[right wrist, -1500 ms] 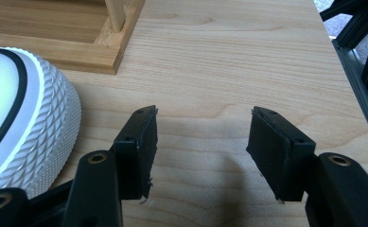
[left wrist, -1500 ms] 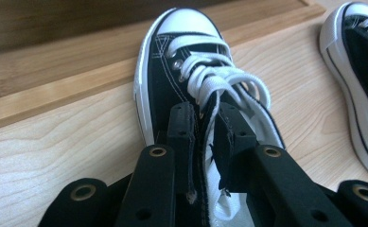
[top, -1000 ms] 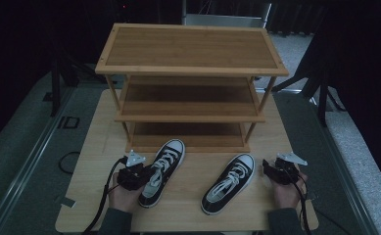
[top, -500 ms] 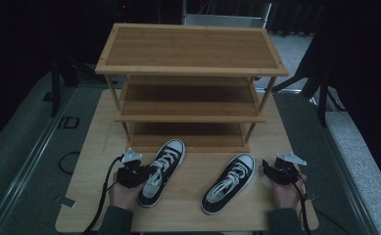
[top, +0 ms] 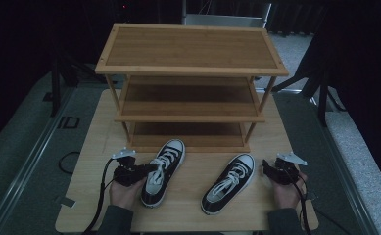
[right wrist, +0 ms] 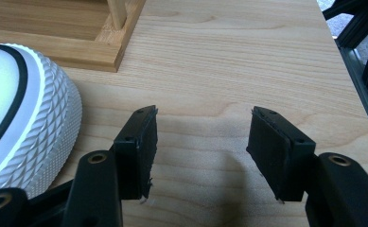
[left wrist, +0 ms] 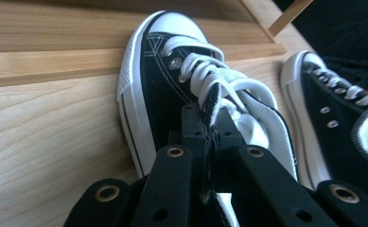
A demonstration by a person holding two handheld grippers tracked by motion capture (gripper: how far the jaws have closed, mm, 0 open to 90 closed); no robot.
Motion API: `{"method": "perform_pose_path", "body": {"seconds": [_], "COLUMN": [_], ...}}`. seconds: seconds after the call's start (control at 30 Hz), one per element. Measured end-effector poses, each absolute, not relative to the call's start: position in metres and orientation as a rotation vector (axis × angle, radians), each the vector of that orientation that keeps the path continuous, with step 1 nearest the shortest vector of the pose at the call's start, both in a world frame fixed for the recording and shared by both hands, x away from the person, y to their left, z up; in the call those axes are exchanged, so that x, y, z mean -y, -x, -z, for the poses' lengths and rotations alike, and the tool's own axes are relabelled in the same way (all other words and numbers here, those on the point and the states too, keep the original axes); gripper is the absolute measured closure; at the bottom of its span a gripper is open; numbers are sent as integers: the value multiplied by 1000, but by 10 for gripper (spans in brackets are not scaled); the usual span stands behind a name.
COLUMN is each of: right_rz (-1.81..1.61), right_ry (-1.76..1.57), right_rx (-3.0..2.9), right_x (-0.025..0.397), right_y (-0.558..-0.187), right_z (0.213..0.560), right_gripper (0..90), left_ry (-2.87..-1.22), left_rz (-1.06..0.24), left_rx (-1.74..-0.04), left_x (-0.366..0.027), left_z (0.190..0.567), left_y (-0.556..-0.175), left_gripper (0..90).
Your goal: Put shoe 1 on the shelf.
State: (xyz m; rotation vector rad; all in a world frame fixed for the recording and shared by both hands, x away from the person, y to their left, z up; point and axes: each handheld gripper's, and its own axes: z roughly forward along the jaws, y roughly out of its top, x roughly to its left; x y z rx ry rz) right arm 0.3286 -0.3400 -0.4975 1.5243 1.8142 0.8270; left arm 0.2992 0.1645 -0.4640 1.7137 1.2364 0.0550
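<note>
The left gripper (top: 138,172) had its jaws clamped together on the side wall of the left shoe (top: 162,170), pinching the black canvas by the laces, so the step in hand looked like the pick-up of that shoe, with the wooden rack (top: 190,83) as its likely home. The shoe sat flat on the table (top: 95,142), its white toe pointing at the rack's bottom shelf and lying just in front of it. To my eye the next move called for a clean lift, then a carry forward and a low slide onto a shelf, keeping the toe clear of the front rail. The right gripper (top: 276,171) rested on the table with its jaws apart and nothing between them, just beside the right shoe (top: 229,182), whose white toe cap (right wrist: 16,127) showed in the right gripper view. All 3 shelves lay bare. The rack's front posts stood wide of the shoe's path; only the low front rail seemed worth minding.
</note>
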Motion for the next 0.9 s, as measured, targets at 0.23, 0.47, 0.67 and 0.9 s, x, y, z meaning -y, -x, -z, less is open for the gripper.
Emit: {"method": "perform_pose_path", "body": {"seconds": [0.23, 0.47, 0.67, 0.9], "right_rz": [-826, -824, -824, -823], "right_ry": [-1524, -1524, -1525, -1527], "right_rx": [-1815, -1815, -1816, -1815], "right_x": [340, 340, 340, 340], "right_y": [-329, -329, -329, -329], "right_z": [498, 498, 498, 498], "right_gripper": [424, 424, 423, 423], "left_ry": [-1646, -1582, -1576, -1555], "left_rz": [20, 68, 75, 63], "left_rx": [-1218, -1195, -1165, -1126], "left_x": [-168, -174, -176, -179], "left_z": [458, 451, 441, 421], "left_y": [-296, -292, -289, -283], "left_gripper": [879, 879, 880, 879]}}
